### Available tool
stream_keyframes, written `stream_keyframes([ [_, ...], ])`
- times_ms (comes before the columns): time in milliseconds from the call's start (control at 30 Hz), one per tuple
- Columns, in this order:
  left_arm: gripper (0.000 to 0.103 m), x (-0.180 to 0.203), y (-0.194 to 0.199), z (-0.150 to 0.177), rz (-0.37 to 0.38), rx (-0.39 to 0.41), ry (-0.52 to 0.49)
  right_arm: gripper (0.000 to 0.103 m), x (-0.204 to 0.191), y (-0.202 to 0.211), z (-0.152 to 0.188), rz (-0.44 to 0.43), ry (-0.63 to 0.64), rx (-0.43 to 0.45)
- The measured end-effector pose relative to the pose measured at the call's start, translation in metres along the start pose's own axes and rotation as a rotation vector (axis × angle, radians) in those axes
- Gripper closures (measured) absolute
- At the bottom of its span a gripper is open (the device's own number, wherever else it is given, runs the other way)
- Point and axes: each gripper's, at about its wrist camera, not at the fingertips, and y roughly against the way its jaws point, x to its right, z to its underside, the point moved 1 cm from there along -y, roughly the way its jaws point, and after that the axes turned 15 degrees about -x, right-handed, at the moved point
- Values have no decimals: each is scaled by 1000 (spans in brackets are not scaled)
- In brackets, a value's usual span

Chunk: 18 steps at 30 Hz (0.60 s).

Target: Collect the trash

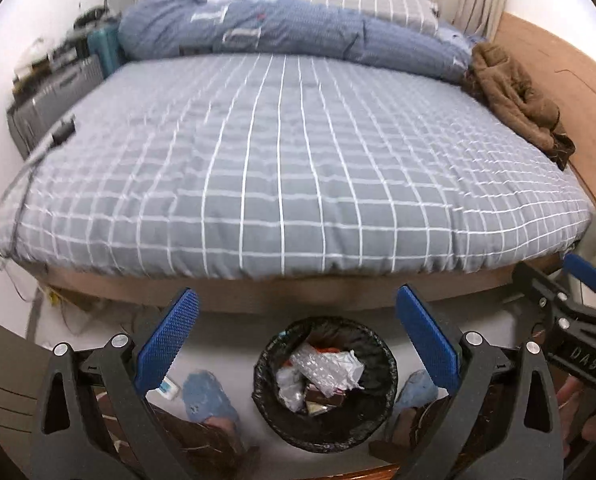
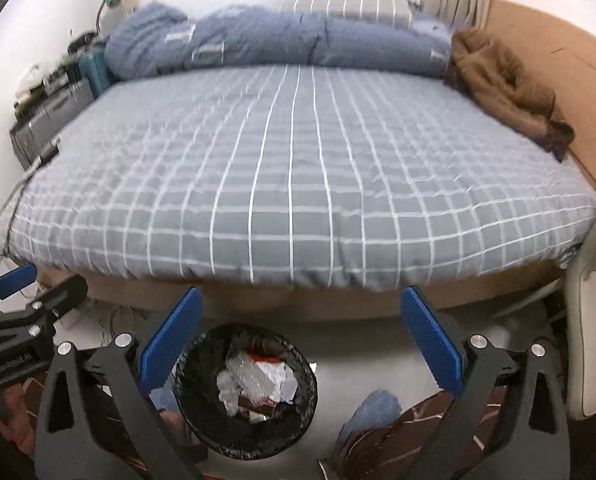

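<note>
Jaws of both the left gripper point(image 1: 296, 332) and right gripper point(image 2: 300, 330) stand wide apart, holding nothing. Below and between them sits the bin point(image 1: 325, 384), its trash point(image 1: 322, 372) already inside. Beyond the jaws the bed point(image 1: 298, 160) shows no litter, so collecting looks nearly done.

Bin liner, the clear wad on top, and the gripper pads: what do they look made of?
Bin liner: thin black plastic film, glossy; it crinkles and glints around the rim.
Clear wad: probably crumpled translucent plastic wrap, shiny and creased; possibly bubble wrap.
Pads: blue, matte, with a fine knurled grid; rubber or moulded plastic, cannot tell which.
</note>
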Motion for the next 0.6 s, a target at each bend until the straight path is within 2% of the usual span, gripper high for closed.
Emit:
stream_keyframes([
  [233,6,8,36,15,4,48,-22,8,0,36,13,-7,4,63],
  [367,6,8,36,23,-16,57,-31,8,2,36,20,-3,0,62],
  [600,6,5,22,26,-12,29,-27,8,1,24,21,-1,-11,38],
])
